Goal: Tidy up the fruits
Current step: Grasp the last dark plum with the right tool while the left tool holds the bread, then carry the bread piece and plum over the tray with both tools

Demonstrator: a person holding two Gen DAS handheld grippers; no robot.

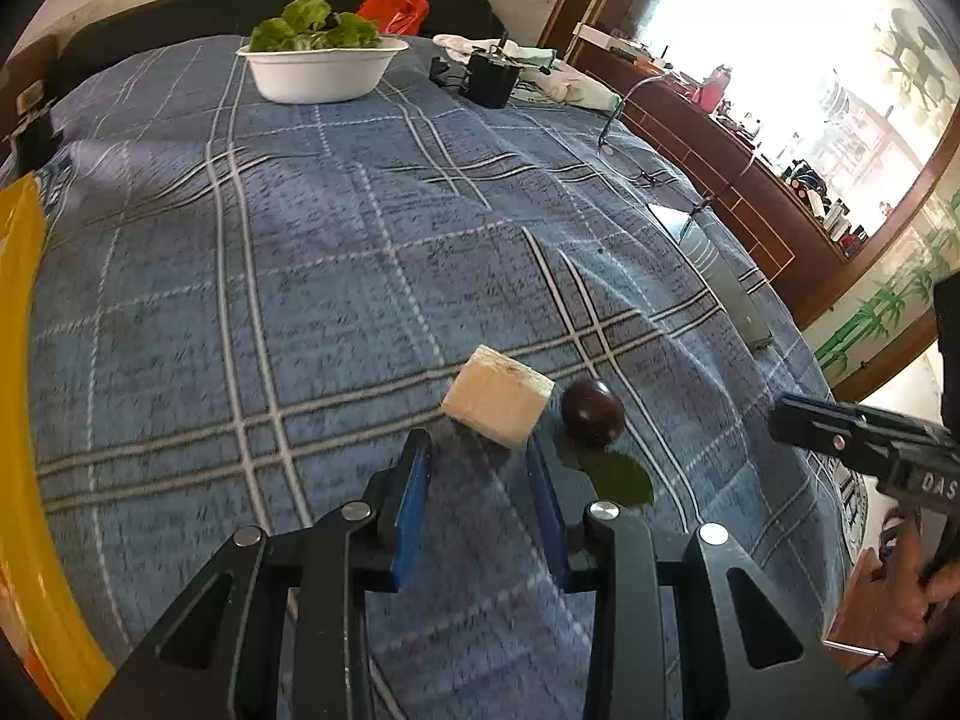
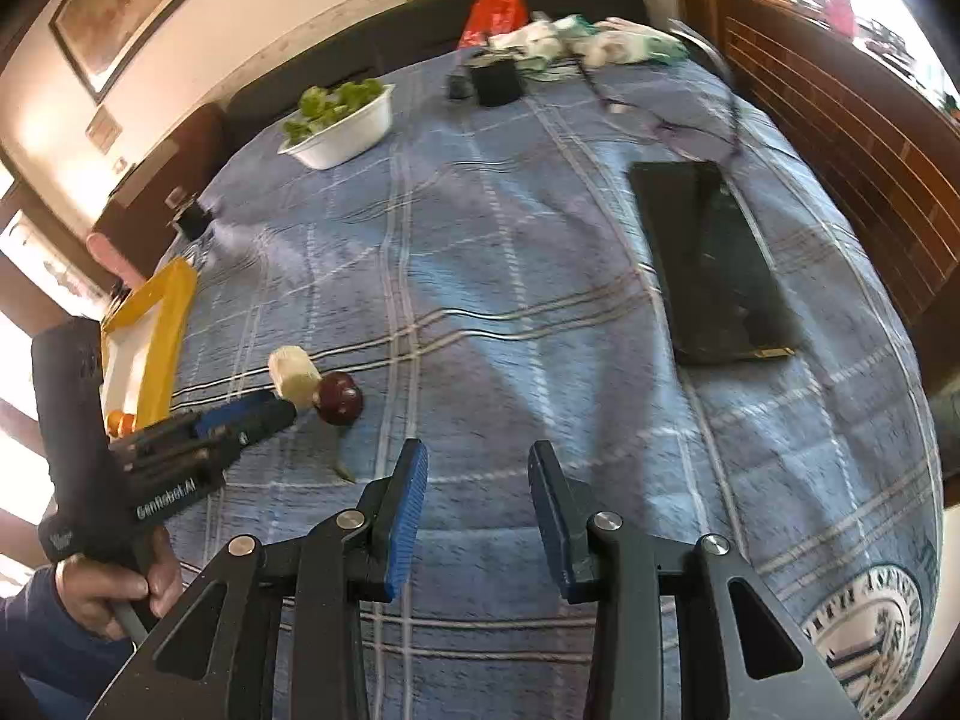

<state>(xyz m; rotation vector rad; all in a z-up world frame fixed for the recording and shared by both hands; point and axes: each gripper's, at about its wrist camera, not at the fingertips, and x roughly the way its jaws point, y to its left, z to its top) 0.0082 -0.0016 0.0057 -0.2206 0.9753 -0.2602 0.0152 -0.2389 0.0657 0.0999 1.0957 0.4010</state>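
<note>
One rough pale block (image 1: 497, 402) touches glossy round fruit (image 1: 593, 411).

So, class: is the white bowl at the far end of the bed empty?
No, the white bowl holds green leafy vegetables piled above its rim.

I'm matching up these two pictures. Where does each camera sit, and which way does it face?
Left wrist: on the left hand-held gripper, facing down the blue checked blanket at the pale cut block; its own fingers show.
Right wrist: on the right hand-held gripper, facing bare blanket; the person's left hand shows.
Shared: block, dark round fruit, white bowl of greens.
</note>
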